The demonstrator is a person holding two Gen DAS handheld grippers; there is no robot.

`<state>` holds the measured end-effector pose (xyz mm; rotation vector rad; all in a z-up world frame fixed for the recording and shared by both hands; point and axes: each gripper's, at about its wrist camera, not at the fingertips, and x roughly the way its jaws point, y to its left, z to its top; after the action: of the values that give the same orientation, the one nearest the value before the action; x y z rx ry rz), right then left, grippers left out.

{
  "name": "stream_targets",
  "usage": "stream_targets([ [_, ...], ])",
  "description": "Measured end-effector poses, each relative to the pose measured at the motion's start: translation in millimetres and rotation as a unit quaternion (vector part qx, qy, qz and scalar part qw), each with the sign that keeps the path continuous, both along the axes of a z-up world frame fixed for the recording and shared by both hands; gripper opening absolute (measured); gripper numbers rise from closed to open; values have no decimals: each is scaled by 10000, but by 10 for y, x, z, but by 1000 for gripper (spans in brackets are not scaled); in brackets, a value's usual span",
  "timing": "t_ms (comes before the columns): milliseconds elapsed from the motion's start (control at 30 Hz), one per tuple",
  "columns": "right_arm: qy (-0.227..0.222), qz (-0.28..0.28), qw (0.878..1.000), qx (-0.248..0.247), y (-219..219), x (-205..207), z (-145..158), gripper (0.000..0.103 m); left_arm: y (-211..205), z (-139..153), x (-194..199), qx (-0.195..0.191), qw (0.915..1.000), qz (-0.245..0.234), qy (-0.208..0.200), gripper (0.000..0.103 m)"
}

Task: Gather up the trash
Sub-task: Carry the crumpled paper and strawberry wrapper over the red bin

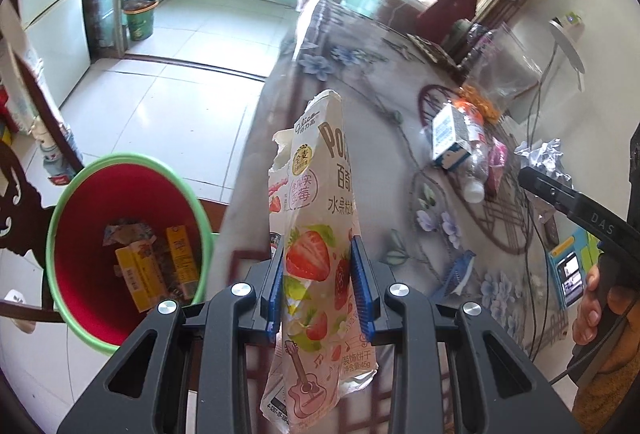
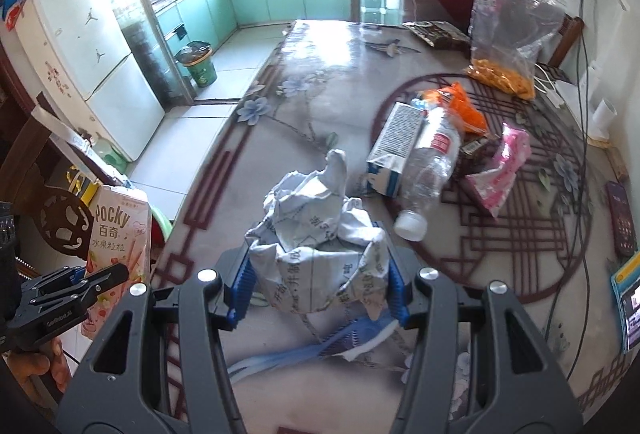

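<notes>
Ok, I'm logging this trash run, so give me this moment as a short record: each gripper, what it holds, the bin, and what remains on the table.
left gripper: shut on the Pocky box, held upright near the table edge
right gripper: closed around the crumpled paper, over the table
bin: red inside with a green rim, on the floor left of the table; already holds yellow boxes
left on table: milk carton, clear plastic bottle, orange wrapper, pink packet
</notes>
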<state>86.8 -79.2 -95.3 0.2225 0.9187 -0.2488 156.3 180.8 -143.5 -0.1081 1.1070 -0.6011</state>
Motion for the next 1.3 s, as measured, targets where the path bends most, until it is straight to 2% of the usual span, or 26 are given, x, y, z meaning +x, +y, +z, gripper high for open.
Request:
stream_targets([
  [633, -10, 643, 9979, 89, 556, 320, 16, 52, 509, -93, 113, 84, 9981, 600, 93, 27],
  [1067, -117, 1158, 9932, 90, 942, 419, 125, 52, 658, -54, 155, 143, 9969, 771, 5, 27],
  [1300, -74, 1468, 9891, 114, 1139, 483, 123, 52, 856, -273, 185, 320, 9937, 1049, 225, 27],
])
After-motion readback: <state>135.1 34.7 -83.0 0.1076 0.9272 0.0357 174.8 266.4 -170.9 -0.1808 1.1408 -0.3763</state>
